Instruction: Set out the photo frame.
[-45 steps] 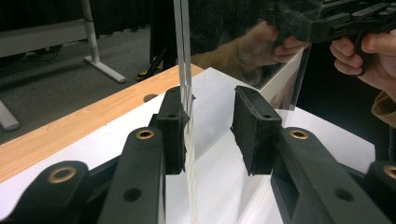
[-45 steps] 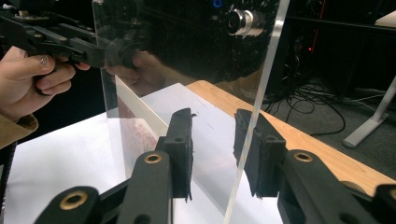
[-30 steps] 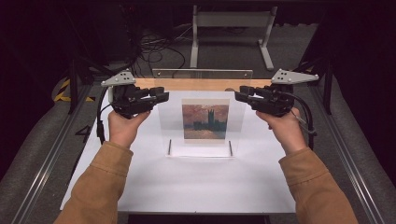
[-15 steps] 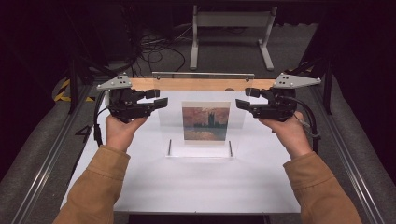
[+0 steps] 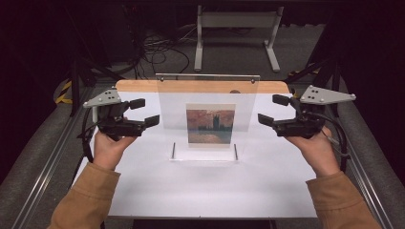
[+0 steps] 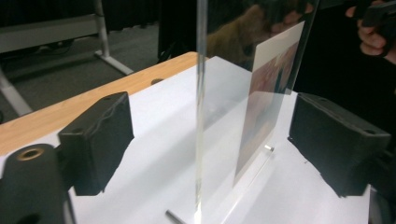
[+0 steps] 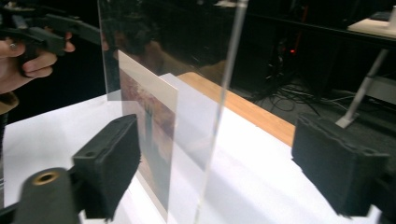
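While the clear upright acrylic picture stand (image 5: 207, 112) sits at the middle of the white table top (image 5: 143, 191), a little toward its far side, both tongs flank it with their jaws spread wide. Inside the stand is a small printed picture of a reddish sunset scene with a pale border (image 5: 210, 125), and the panel rises from a clear flat base fixed by two short metal pins. On the left, the left black two-jaw gripper (image 5: 143, 113) is held by a hand in a tan sleeve, its jaws released and aimed at the panel's left edge. Seen in the left gripper view, that edge stands between the two black pads (image 6: 98, 140), well clear of each, so the gripper (image 6: 205, 144) grasps nothing. On the right, the right black two-jaw gripper (image 5: 271, 110) mirrors it, also fully open, its tips just beside the panel's right edge without touching. Its own view shows the clear edge (image 7: 219, 112) running upright between the pads (image 7: 109, 165), a gap on both sides. Along the far edge of the white top lies a light wooden strip (image 5: 200, 86), behind the stand.
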Demonstrator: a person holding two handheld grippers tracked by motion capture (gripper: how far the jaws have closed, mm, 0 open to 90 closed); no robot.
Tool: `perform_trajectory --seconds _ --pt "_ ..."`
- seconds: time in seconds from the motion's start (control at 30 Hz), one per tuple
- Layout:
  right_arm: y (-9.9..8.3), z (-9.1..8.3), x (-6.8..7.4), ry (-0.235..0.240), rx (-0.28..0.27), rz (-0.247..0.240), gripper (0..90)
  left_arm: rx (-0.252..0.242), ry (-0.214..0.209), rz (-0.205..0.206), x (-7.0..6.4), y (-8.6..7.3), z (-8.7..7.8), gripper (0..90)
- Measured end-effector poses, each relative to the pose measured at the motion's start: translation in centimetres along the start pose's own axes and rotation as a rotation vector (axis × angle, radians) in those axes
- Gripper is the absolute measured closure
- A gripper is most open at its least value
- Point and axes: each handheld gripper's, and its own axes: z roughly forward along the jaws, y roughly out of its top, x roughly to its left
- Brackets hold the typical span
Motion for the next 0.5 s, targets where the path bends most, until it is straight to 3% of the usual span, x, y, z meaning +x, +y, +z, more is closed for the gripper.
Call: perform_trajectory --seconds 0.13,0.3,0.5 --pt "-0.8 -1.6 -0.4 -0.029 0.015 0.018 6.4 0.007 0.024 -0.012 0.2 -1.0 -1.5 10.1" --pt "-2.0 -2.8 -0.9 -0.047 0.032 0.046 3.8 0.026 0.055 0.008 0.3 -2.0 -2.5 7.9" --pt "-3.6 -3.6 -1.4 -0.053 0.040 0.075 2.6 0.024 0.048 0.006 0.8 -4.0 -3.4 6.6"
